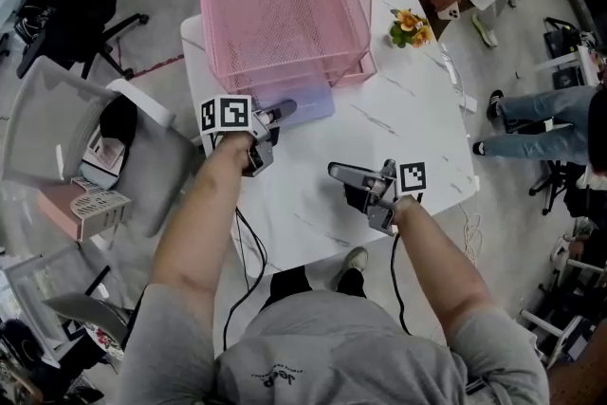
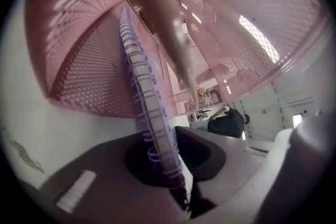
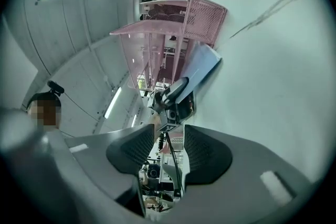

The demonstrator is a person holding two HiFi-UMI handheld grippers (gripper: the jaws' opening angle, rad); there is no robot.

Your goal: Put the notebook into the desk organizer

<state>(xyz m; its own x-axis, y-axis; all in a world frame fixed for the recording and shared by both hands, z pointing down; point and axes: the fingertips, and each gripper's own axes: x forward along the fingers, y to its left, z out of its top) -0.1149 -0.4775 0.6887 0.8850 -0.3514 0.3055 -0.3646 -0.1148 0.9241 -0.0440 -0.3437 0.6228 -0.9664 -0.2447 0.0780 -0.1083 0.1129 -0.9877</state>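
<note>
Pinching the lavender spiral notebook at its coil edge between the tightly closed jaws of the left gripper, far end reaching into the lowest opening of the pink mesh desk organizer. Resting on the white table. Holding the right gripper well apart, jaws spread, nothing between.

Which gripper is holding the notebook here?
The left gripper: it is clamped on the spiral edge of the purple notebook at the pink organizer. The right gripper is empty, fingers apart.
</note>
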